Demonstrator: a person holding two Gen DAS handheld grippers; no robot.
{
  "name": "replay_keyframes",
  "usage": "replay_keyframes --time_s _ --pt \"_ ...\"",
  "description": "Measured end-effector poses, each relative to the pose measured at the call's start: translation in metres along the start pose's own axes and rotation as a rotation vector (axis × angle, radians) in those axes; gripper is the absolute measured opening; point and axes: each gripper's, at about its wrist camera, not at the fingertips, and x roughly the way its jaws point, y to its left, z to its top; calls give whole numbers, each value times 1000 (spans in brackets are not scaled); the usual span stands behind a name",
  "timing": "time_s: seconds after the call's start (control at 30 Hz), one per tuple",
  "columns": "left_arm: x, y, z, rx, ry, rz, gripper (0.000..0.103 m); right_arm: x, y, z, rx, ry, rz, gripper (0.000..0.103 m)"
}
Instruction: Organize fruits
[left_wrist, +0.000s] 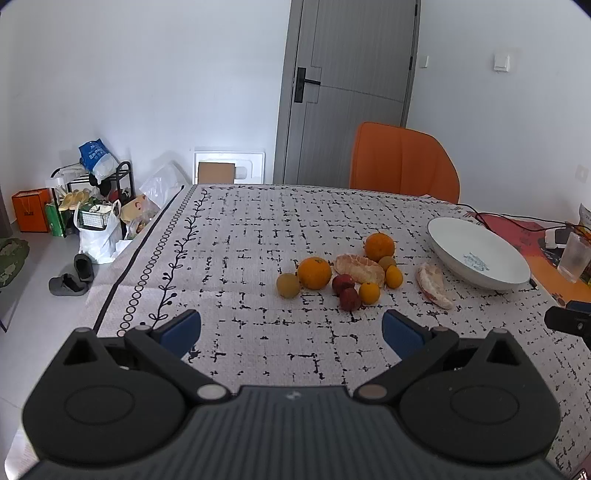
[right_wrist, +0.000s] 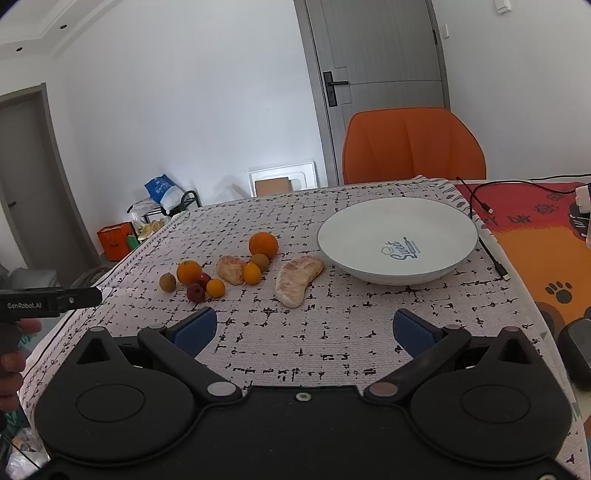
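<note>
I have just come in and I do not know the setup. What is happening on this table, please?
A person holds two grippers over the table, and both the left gripper and the right gripper are open and hold nothing. The white bowl is empty. The fruits lie on the tablecloth beside it: oranges, small red fruits and peeled pomelo pieces. No fruit has been sorted yet.

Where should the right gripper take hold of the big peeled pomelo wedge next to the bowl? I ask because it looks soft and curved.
Grip the peeled pomelo wedge across its thick middle, coming from above with the right gripper open, fingers straddling its short width. It lies flat and curved beside the bowl, its tips taper, so the middle likely gives the firmest hold; close gently.
</note>
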Motion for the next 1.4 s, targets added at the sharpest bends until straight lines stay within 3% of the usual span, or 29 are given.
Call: replay_keyframes --time_s 0.63,1.4 --pt "2 1 -1 2 1 -3 103 2 3 -1 -10 4 4 103" --pt "42 0 1 16 -5 -65 101 53 10 1 -43 49 44 103"
